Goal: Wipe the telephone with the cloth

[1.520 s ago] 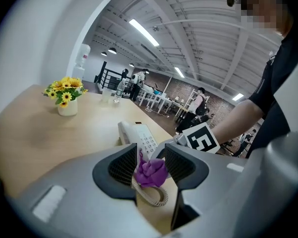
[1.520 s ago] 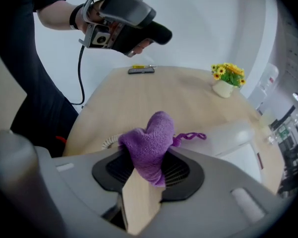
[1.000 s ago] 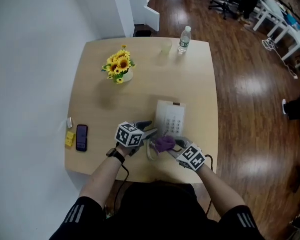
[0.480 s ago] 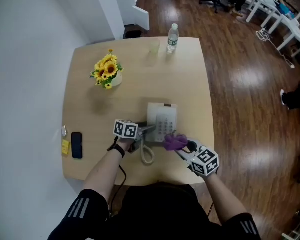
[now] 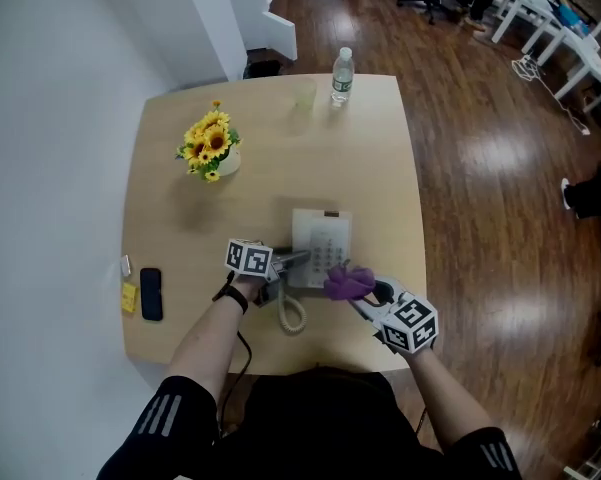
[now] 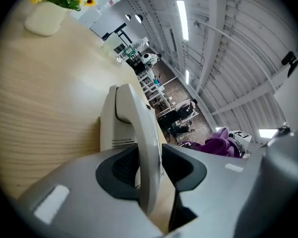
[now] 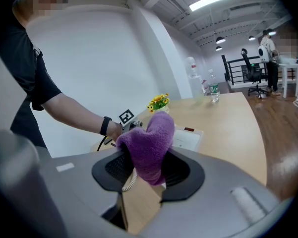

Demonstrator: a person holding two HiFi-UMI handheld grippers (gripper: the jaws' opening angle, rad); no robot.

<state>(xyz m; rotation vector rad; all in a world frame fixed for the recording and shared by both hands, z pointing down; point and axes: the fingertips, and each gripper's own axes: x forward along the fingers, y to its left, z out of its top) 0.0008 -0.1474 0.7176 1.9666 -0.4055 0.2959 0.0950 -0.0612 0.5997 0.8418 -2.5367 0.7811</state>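
A white telephone (image 5: 322,245) lies on the wooden table (image 5: 380,168), its coiled cord (image 5: 292,313) trailing toward the near edge. Its handset (image 6: 139,133) rests along the phone's left side. My left gripper (image 5: 286,262) (image 6: 151,167) has just been closing, and both dark pads now press the handset's sides. My right gripper (image 5: 365,293) (image 7: 148,170) is shut on a bunched purple cloth (image 5: 347,283) (image 7: 149,140). The cloth hovers at the phone's near right corner, just off the keypad.
A pot of sunflowers (image 5: 210,148) stands at the far left. At the far edge stand a water bottle (image 5: 341,75) and a glass (image 5: 302,98). A black smartphone (image 5: 151,294) and a yellow item (image 5: 129,296) lie at the left edge. Wooden floor lies to the right.
My left gripper has dropped onto the handset and closed on it. My right gripper has carried the cloth rightward, from the phone's front to its near right corner.
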